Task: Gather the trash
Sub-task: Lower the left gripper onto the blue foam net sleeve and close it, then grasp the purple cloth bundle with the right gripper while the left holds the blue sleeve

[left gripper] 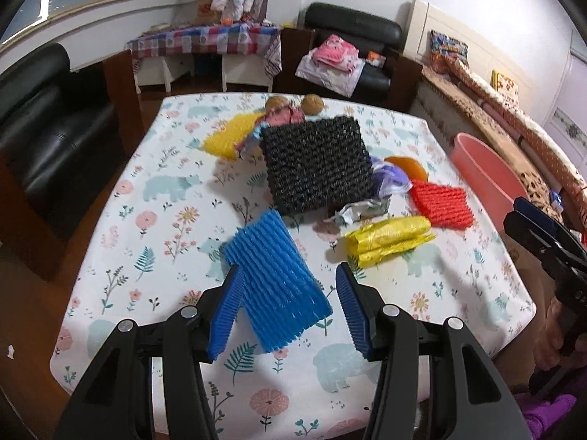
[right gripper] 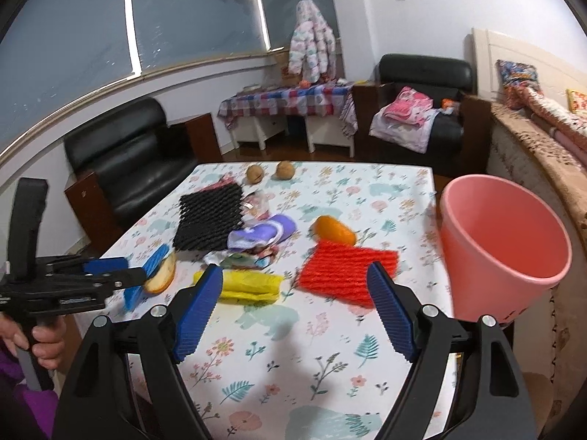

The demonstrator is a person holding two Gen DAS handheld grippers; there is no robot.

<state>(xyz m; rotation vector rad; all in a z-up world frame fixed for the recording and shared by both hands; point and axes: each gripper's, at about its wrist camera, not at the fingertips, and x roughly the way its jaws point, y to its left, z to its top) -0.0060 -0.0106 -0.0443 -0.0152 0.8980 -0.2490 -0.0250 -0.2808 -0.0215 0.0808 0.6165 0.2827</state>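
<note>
Two grippers, both spread wide, nothing held.
Left gripper (left gripper: 290,308) straddles blue foam net (left gripper: 273,282); pinch mid-sleeve, carry to pink bucket (left gripper: 484,179) at 2 o'clock.

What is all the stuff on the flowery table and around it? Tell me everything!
foam net: one, blue, near table edge, between the left fingers
foam net: one, black, table middle
foam net: one, red, right side
foam net: one, yellow, far left of the pile
plastic bag: one, yellow, crumpled, beside the red net
wrappers: several, purple and mixed, table middle
peel: one, orange, behind the red net
walnuts: two, brown, far edge
bucket: one, pink, right of the table
table: one, flowery cloth
armchairs: two, black, behind
left gripper: open around the blue net
right gripper: open, above the table
</note>
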